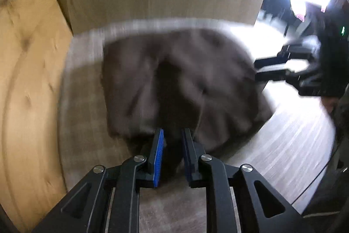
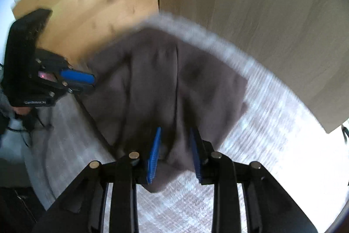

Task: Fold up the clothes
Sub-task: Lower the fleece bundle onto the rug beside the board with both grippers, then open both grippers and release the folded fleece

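Clearly both grips on the brown garment (image 1: pixel 174 80) are loose — a slip is the risk.

Seen from the left wrist, the left gripper (image 1: pixel 173 134) sits at 6 o'clock with its blue pads a little apart, a dark bunch of cloth between them; blur hides whether they press, so I cannot tell if it truly holds. In the right wrist view the right gripper (image 2: pixel 175 134) stands with its fingers apart around a hanging corner of the garment, which lies rumpled on the pale mat (image 2: pixel 272 106) beside the wooden panel (image 2: pixel 272 14). If either hand pulls now, the cloth could slide out and the fold collapse — or drag off the mat's 9 o'clock edge.
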The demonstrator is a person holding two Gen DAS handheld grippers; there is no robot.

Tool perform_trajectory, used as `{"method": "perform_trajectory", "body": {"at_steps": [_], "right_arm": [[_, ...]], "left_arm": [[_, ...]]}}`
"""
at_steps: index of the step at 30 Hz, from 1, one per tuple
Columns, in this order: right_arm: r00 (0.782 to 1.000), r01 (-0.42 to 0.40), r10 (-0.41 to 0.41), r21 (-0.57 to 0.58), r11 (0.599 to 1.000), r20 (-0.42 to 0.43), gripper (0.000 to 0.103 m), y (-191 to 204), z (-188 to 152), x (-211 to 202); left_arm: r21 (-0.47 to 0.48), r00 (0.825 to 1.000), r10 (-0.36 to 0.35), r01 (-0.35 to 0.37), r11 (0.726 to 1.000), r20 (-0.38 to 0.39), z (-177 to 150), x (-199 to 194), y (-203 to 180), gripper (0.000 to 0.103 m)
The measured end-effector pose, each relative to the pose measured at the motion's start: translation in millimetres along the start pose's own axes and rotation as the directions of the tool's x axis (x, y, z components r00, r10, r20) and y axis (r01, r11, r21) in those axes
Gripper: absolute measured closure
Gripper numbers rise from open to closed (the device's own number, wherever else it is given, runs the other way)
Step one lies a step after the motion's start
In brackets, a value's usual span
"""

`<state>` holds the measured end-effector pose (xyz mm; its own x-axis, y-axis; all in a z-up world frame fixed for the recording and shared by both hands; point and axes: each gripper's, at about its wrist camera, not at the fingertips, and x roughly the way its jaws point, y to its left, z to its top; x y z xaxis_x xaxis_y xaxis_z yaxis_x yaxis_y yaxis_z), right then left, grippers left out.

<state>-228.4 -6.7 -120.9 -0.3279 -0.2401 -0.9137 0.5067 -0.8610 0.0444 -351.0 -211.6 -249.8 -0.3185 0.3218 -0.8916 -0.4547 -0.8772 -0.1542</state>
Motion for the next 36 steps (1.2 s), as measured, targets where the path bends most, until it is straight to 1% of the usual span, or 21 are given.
{"method": "perform_trajectory", "body": {"at_steps": [2,4,8,10,12,13,14,15,16,17,18,19,22,24,26,27,29,31,32,34,36], "right_arm": [[0.999,0.047,-0.048,-0.061,0.997,-0.022,0.076,12,-17,10],[0.999,0.039,-0.039,-0.032,0.999,-0.007,0.076,9,-20,-1],[0.999,0.015,-0.017,0.048,0.999,0.037,0.076,1,-21,-27],[0.996,-0.031,0.024,0.077,0.997,0.086,0.076,3,-16,-37],[0.993,-0.040,0.029,0.097,0.995,0.118,0.076,7,-12,-41],[0.992,-0.042,0.029,0.104,0.994,0.119,0.076,9,-13,-39],[0.992,-0.043,0.030,0.112,0.993,0.120,0.075,11,-15,-38],[0.993,-0.052,0.038,0.128,0.990,0.110,0.072,8,-17,-32],[0.994,-0.061,0.047,0.144,0.988,0.101,0.068,6,-19,-27],[0.995,-0.072,0.060,0.169,0.983,0.077,0.067,8,-23,-16],[0.997,-0.070,0.061,0.190,0.979,0.053,0.066,11,-24,-1],[0.997,-0.072,0.063,0.207,0.976,0.053,0.065,12,-30,-4],[0.996,-0.079,0.068,0.259,0.963,0.054,0.062,15,-46,-13],[0.995,-0.085,0.062,0.338,0.937,0.077,0.061,12,-63,-30],[0.995,-0.062,0.026,0.403,0.913,0.094,0.055,4,-77,-48],[0.995,-0.047,0.002,0.441,0.896,0.101,0.054,1,-84,-57],[0.994,-0.039,-0.018,0.511,0.859,0.107,0.054,-7,-95,-73],[0.993,-0.038,-0.032,0.576,0.816,0.110,0.054,-10,-105,-83],[0.993,-0.037,-0.039,0.603,0.797,0.112,0.054,-10,-109,-88],[0.992,-0.006,-0.075,0.623,0.783,0.103,0.054,-6,-118,-95],[0.991,0.023,-0.102,0.634,0.773,0.088,0.052,-2,-129,-104]], "left_arm": [[0.003,1.000,-0.025,0.025,1.000,0.003,-13,-15,-1,0.082],[-0.022,0.999,-0.036,0.036,0.999,-0.002,-25,-28,3,0.082],[-0.060,1.000,-0.007,0.008,0.998,0.014,-38,-40,11,0.082],[-0.083,0.999,-0.005,0.008,0.997,0.038,-35,-44,13,0.082],[-0.094,0.997,-0.010,0.017,0.995,0.071,-26,-46,12,0.082],[-0.093,0.996,-0.008,0.016,0.996,0.088,-20,-45,8,0.082],[-0.091,0.995,-0.006,0.015,0.996,0.100,-14,-43,5,0.079],[-0.089,0.994,-0.006,0.016,0.996,0.109,-9,-41,3,0.076],[-0.086,0.994,-0.015,0.024,0.996,0.109,-4,-34,1,0.069],[-0.085,0.995,-0.019,0.027,0.996,0.095,-1,-25,-2,0.066],[-0.093,0.998,-0.008,0.014,0.996,0.068,-1,-17,-2,0.066],[-0.105,0.999,0.008,-0.004,0.994,0.037,-2,-8,-2,0.066],[-0.186,0.999,0.012,-0.003,0.983,0.047,-10,-15,1,0.063],[-0.234,0.998,0.018,-0.003,0.972,0.062,-17,-23,1,0.059],[-0.268,0.996,0.037,-0.013,0.963,0.081,-23,-35,-4,0.047],[-0.291,0.995,0.045,-0.017,0.957,0.090,-26,-42,-6,0.043],[-0.325,0.992,0.057,-0.018,0.946,0.111,-33,-54,-11,0.034],[-0.343,0.989,0.072,-0.024,0.939,0.130,-38,-65,-18,0.029],[-0.340,0.987,0.089,-0.038,0.940,0.136,-40,-69,-22,0.029],[-0.333,0.983,0.123,-0.071,0.940,0.137,-43,-75,-31,0.028],[-0.325,0.983,0.144,-0.100,0.940,0.115,-44,-77,-39,0.027]]}}
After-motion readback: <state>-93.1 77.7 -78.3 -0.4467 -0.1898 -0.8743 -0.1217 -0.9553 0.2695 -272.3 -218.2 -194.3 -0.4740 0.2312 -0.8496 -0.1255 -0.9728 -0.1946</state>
